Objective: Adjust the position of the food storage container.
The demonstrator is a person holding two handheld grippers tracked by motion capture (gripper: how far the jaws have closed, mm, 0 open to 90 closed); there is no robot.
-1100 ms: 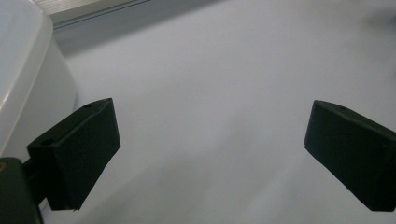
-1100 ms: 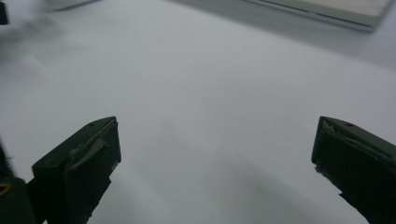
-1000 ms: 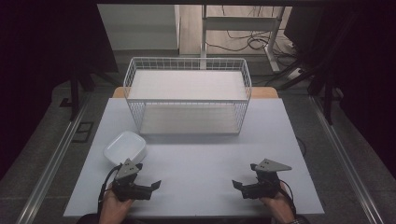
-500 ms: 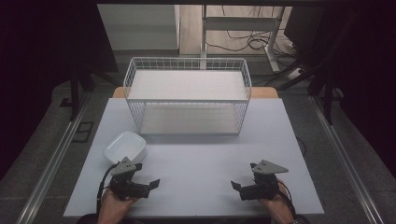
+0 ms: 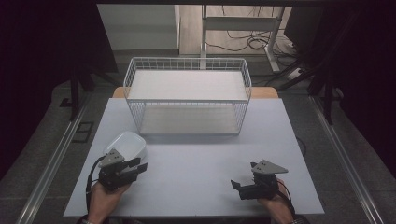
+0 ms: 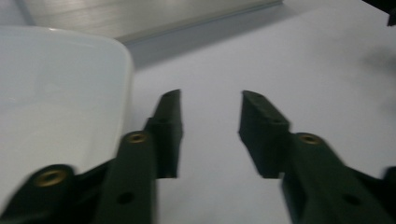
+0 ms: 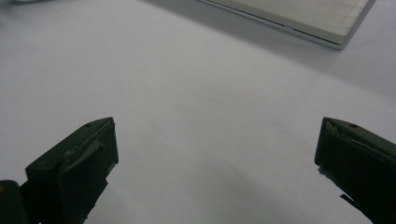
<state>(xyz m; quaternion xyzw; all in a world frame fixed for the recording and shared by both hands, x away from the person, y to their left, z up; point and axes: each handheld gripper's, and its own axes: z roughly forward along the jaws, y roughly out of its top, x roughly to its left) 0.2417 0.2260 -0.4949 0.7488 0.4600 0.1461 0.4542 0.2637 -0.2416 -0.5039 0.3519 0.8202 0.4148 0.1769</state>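
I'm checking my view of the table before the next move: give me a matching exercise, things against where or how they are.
Things:
1. white bowl
2. wire basket
3. left hand-held gripper
4. right hand-held gripper

Places or states:
a. near right of the table, jaws wide apart
b. far middle of the table
c. beside the bowl, nothing between its jaws, which have just been closing
d. near left, upside down

Pairs: 1-d, 2-b, 3-c, 4-a
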